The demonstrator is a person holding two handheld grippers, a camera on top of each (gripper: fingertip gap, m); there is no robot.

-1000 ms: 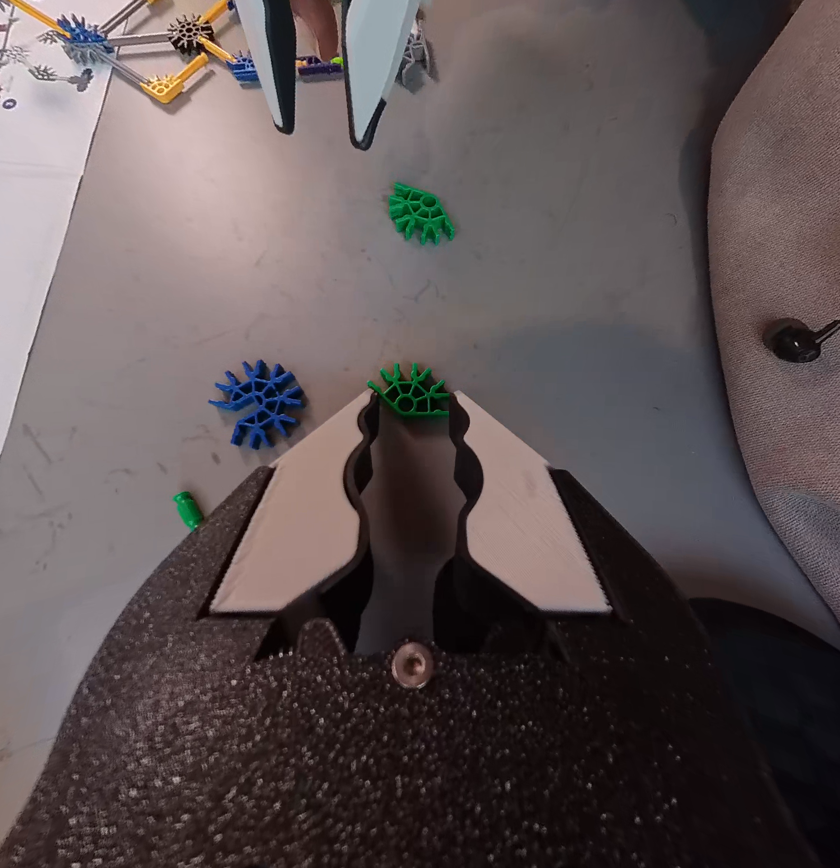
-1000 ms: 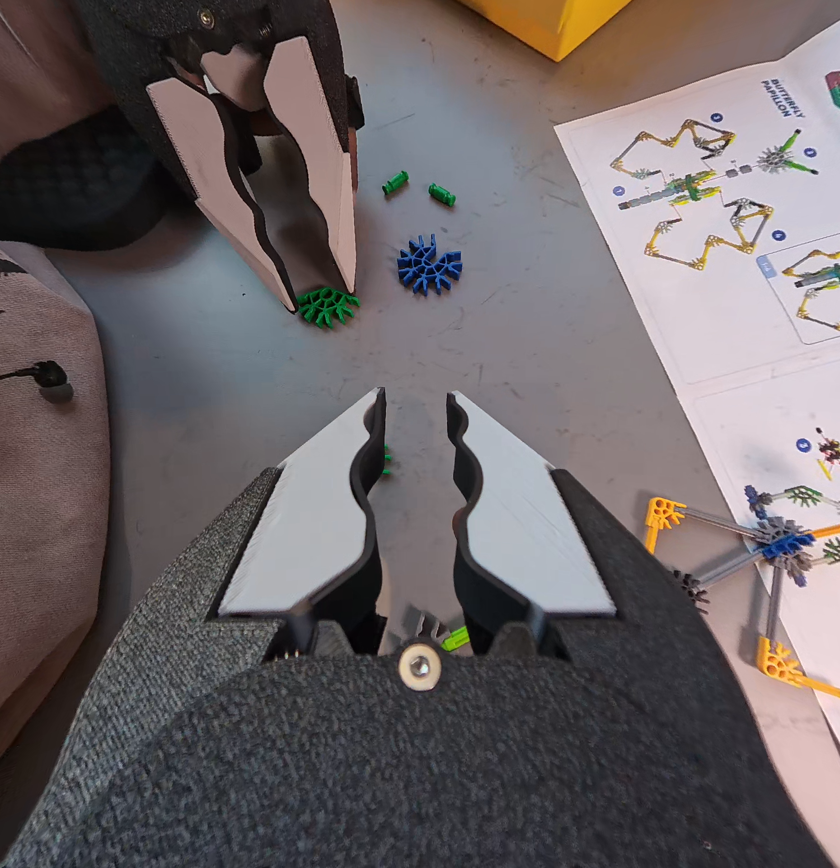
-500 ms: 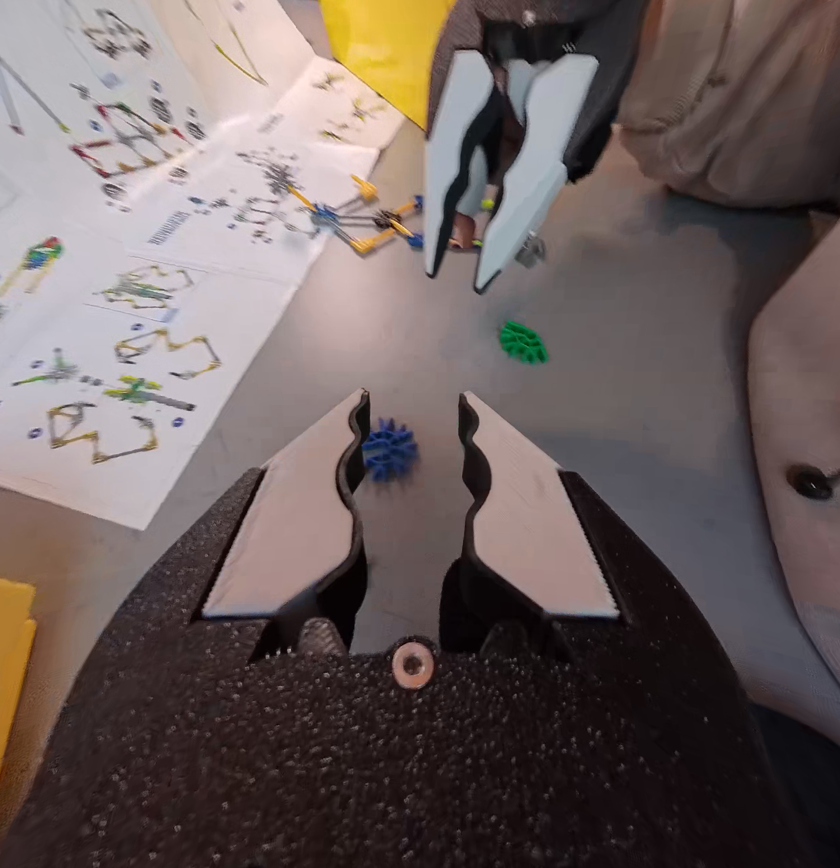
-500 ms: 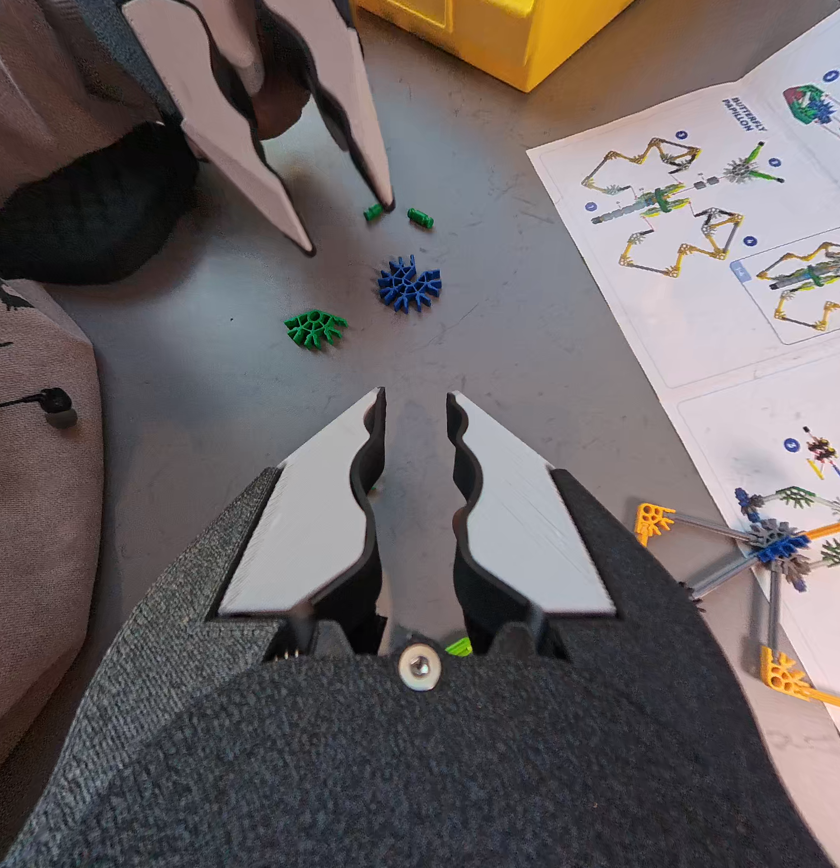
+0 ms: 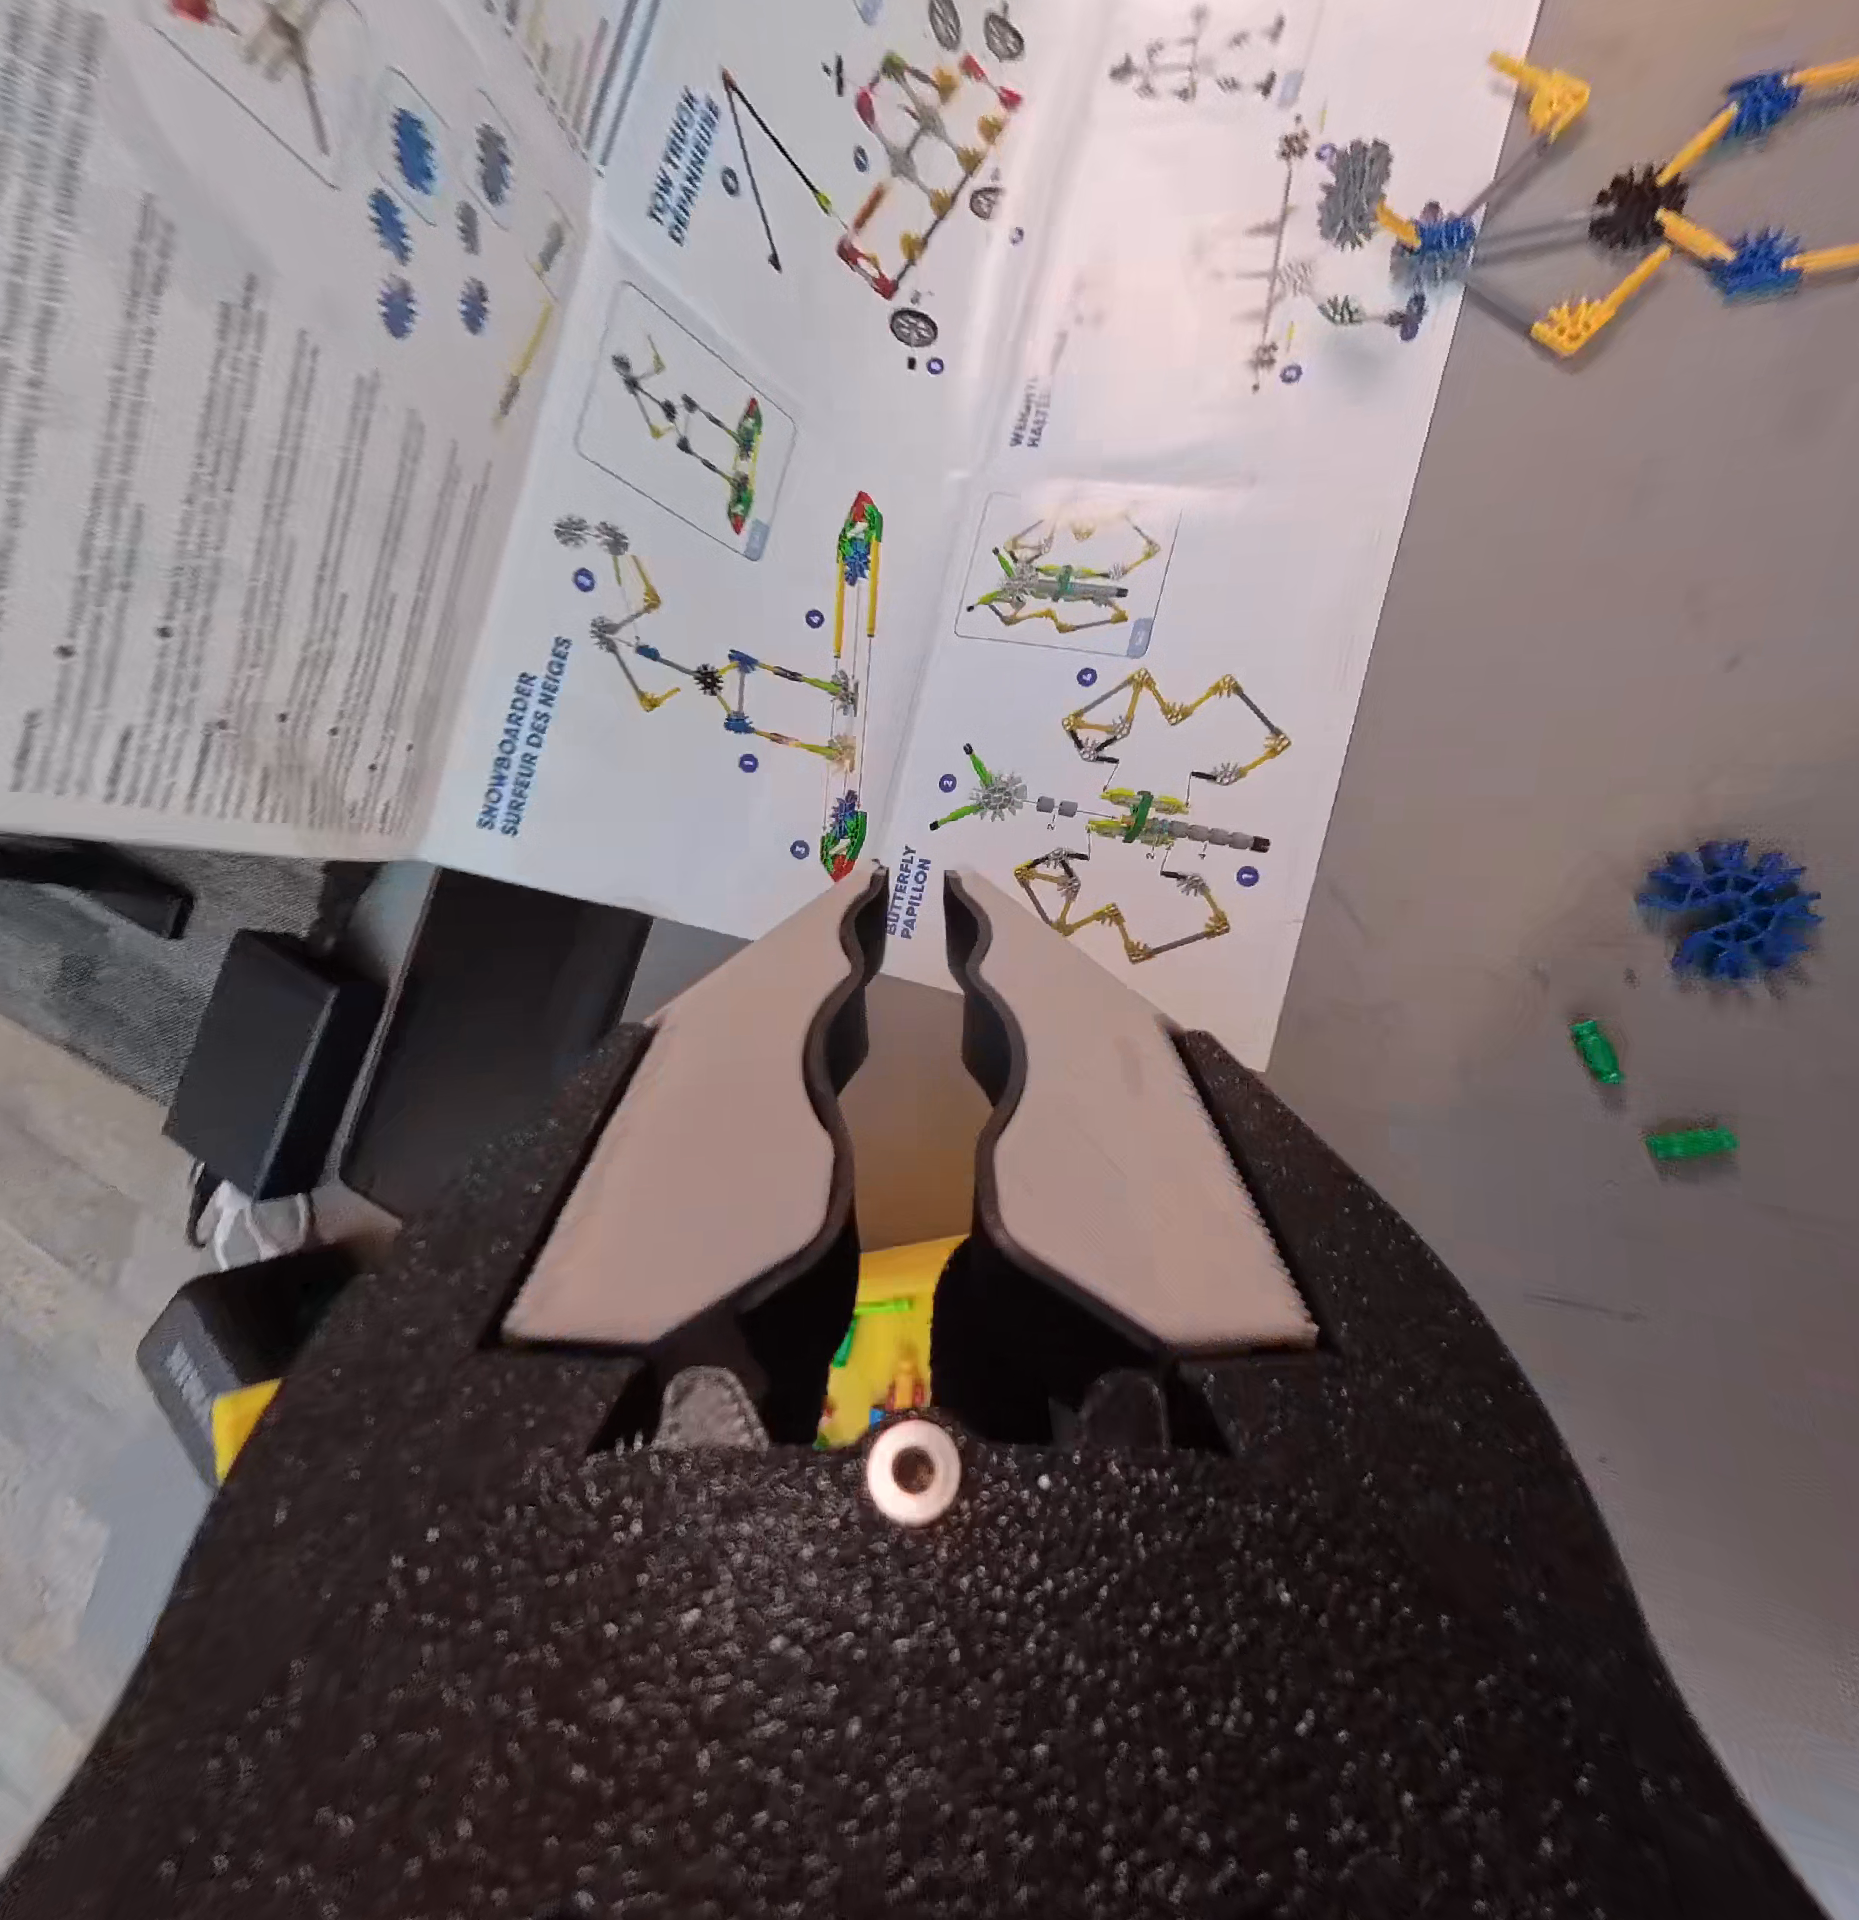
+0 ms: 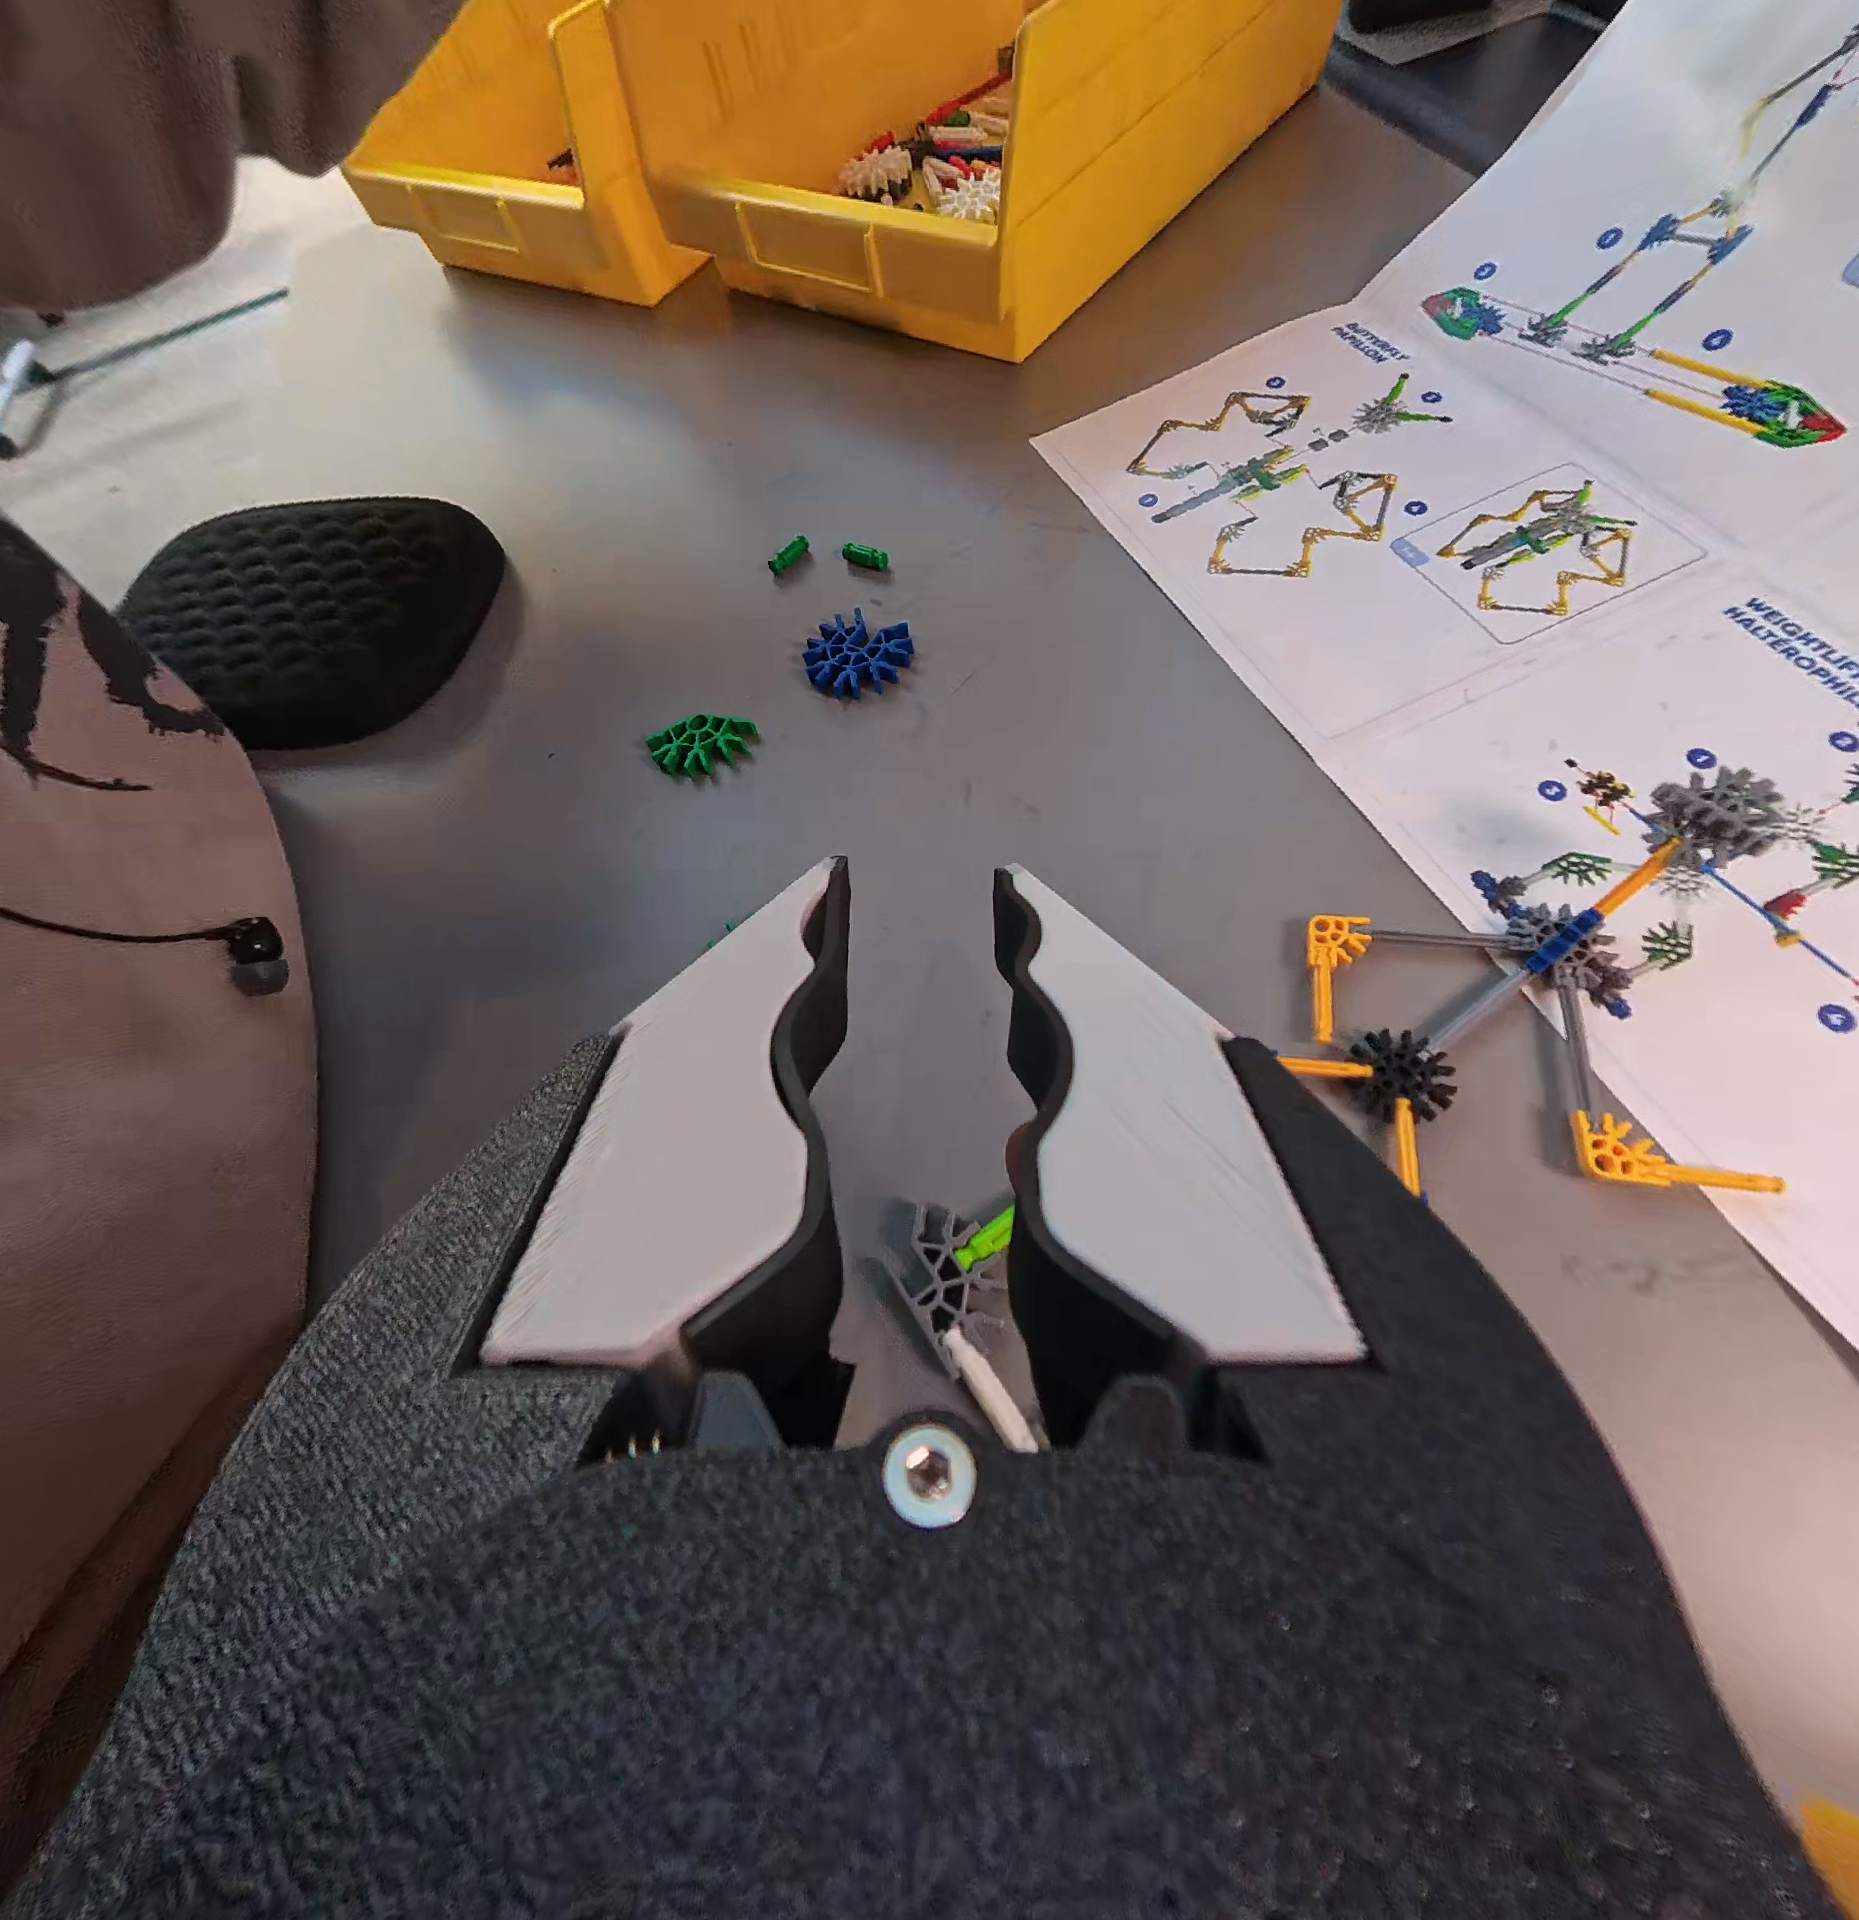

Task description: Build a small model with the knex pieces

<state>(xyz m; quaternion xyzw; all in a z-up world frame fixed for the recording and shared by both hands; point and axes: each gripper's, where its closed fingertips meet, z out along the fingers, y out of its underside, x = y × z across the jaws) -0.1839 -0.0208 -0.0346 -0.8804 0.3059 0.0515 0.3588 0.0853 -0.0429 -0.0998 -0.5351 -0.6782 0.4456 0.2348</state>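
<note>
Two hand-held grippers above a grey desk strewn with construction-toy parts.

Left gripper (image 5: pixel 912 883): fingers nearly together with a narrow gap, nothing between them; held over the desk's edge, tips over the edge of the unfolded instruction sheet (image 5: pixel 696 416), a yellow bin (image 5: pixel 889 1340) showing below between the fingers. Right gripper (image 6: pixel 920 878): fingers spread, empty, above bare desk (image 6: pixel 1008 675); a grey connector (image 6: pixel 940 1273) with a lime rod and a white rod lies under its fingers. Ahead of it, mid-desk: green connector (image 6: pixel 701 743), blue snowflake connector (image 6: pixel 857 652), two small green rods (image 6: pixel 826 556) just beyond. Part-built yellow-and-grey model (image 6: pixel 1465 1049) straddles the sheet's edge, right of the gripper. Two yellow bins (image 6: pixel 800 249) of mixed parts at the far edge. Black pad (image 6: pixel 312 613) near the left edge.
</note>
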